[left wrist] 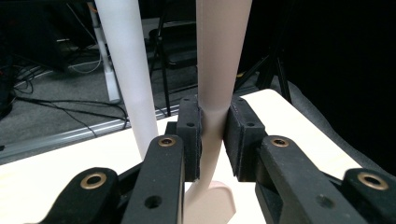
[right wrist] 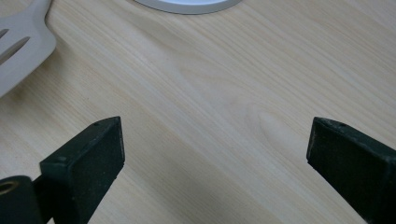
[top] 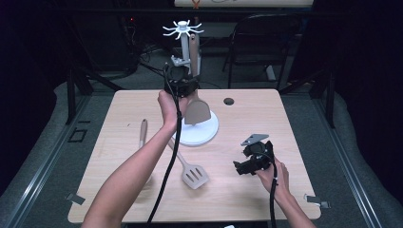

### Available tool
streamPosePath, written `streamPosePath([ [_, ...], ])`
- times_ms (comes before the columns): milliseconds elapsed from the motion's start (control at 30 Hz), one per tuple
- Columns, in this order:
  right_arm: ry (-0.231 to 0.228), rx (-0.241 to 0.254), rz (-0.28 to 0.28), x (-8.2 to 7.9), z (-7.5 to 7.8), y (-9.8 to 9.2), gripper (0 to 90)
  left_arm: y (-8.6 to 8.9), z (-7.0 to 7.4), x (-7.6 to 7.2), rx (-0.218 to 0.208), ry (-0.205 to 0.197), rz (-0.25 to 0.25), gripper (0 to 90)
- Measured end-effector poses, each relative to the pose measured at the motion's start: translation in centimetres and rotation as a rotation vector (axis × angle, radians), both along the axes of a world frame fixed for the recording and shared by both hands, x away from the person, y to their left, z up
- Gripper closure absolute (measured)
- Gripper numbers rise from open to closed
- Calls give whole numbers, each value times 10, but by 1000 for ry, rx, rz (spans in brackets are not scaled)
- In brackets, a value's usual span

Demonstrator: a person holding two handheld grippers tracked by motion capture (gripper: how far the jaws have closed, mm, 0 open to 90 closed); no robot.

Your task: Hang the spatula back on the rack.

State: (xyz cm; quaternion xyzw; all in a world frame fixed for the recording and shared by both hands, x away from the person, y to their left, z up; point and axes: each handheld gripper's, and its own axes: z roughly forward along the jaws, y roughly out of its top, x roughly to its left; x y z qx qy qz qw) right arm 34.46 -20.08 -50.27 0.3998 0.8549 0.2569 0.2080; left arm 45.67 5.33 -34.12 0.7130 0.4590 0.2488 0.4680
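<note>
1. Left gripper view: the left gripper has its two black pads pinched on the narrow neck of a tan spatula, which runs upright between them; the handle rises out of the top of the picture and the flat blade begins just below the pads.
2. Just left of that handle in the same view stands the white post of the utensil stand, close to the spatula but with a gap between them.
3. In the high view the left gripper is held up over the far middle of the wooden table, with the spatula's blade hanging below it above the stand's round white base; the handle runs up beside the post toward the white ring of hooks at the top. Whether it hangs on a hook I cannot tell.
4. Right gripper view: the right gripper has its jaws spread wide, with only bare wood between them.
5. In the high view the right gripper sits low at the near right part of the table, well apart from the stand.
6. A slotted turner lies flat on the table between the two forearms; its head shows at the upper left of the right gripper view.
7. A wooden-handled utensil lies left of the person's left forearm, its lower end hidden by the arm.
</note>
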Motion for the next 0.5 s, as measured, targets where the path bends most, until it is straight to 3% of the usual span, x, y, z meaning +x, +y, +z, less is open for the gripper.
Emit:
streamPosePath([
  [167, 12, -4, 3, 1, -1, 0, 38, 0, -1, 2, 7, 4, 17, 768],
  [500, 11, -14, 6, 0, -2, 2, 38, 6, -3, 6, -19, 0, 22, 755],
])
